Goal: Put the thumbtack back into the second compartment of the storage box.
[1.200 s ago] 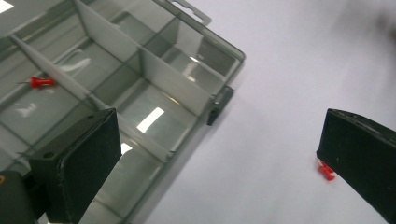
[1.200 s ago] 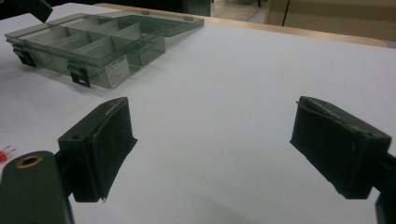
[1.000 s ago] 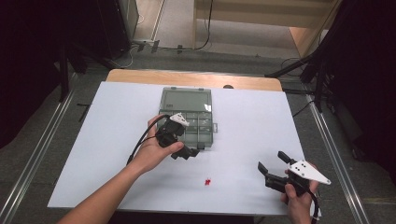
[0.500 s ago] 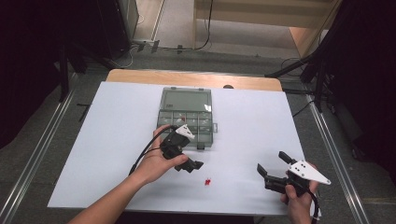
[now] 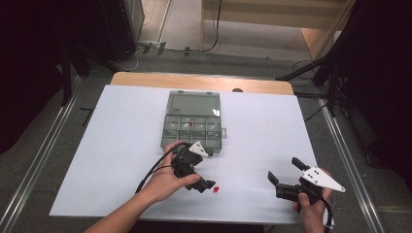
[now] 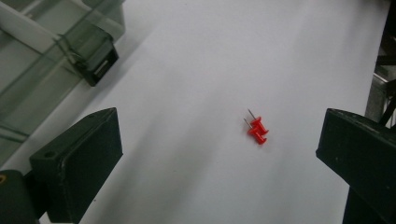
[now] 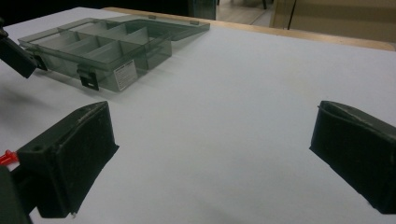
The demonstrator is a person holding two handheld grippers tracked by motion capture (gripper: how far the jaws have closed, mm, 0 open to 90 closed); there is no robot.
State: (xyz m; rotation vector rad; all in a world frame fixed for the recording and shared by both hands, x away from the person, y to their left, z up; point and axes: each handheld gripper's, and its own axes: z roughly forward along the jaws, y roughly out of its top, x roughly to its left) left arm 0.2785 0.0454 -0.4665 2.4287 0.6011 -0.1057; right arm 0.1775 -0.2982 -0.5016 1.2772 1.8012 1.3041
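Two small red push pins (image 6: 258, 129) lie side by side on the white table top, also seen in the high view (image 5: 216, 188). My left gripper (image 5: 206, 185) is held low just left of them. In its own view the left gripper (image 6: 222, 133) is open, and the pins lie ahead between the jaw tips, nearer the right jaw. My right gripper (image 5: 285, 171) rests at the front right, well away from the pins. The right gripper (image 7: 215, 126) is open; its jaws have just been opening, with only bare table between them.
A grey clear-plastic compartment box (image 5: 192, 121) stands open in the middle of the table, lid folded back, with small red items in one cell. In the right gripper view the box (image 7: 107, 46) is far left. The white sheet (image 5: 121, 126) ends near both hands.
My left hand has come away from the box's front edge, toward the near side and down, stopping beside the red pins. The right hand kept its place while its jaws spread a little wider.
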